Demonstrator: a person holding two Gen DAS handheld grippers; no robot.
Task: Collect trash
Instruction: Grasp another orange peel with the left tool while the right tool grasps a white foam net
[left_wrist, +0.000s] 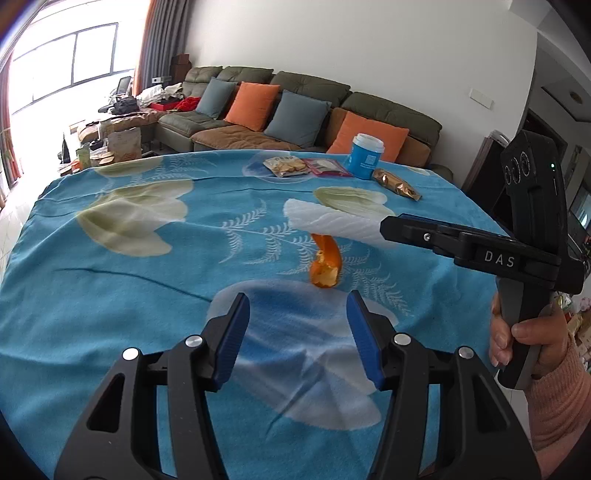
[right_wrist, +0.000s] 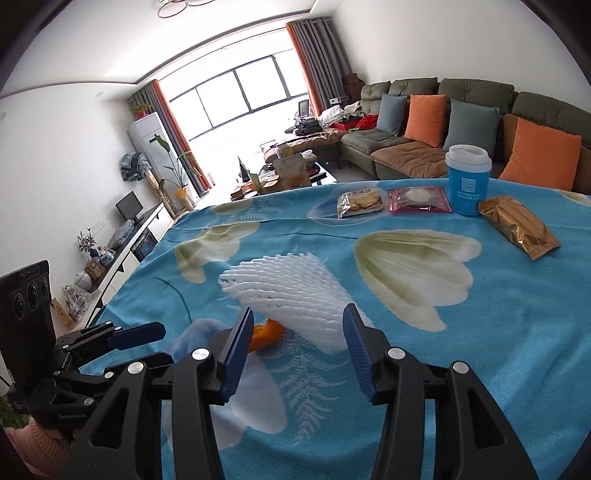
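A white foam fruit net (right_wrist: 284, 284) lies on the blue flowered tablecloth (right_wrist: 480, 332), propped on a curl of orange peel (right_wrist: 266, 334). My right gripper (right_wrist: 298, 312) is open. The near end of the net sits between its blue pads, and the peel lies by the left pad. From the left wrist the same net (left_wrist: 332, 221) and peel (left_wrist: 325, 266) lie just ahead of my left gripper (left_wrist: 298, 295), which is open and holds nothing. The right gripper (left_wrist: 386, 227) reaches in from the right onto the net's edge, held by a hand (left_wrist: 517, 339).
At the far side of the table stand a blue cup with a white lid (right_wrist: 467, 181), a biscuit packet (right_wrist: 360, 203), a pink packet (right_wrist: 419, 199) and a gold wrapper (right_wrist: 517, 227). A sofa (right_wrist: 406, 147) with cushions is behind. The left gripper (right_wrist: 162, 343) hovers at the table's left edge.
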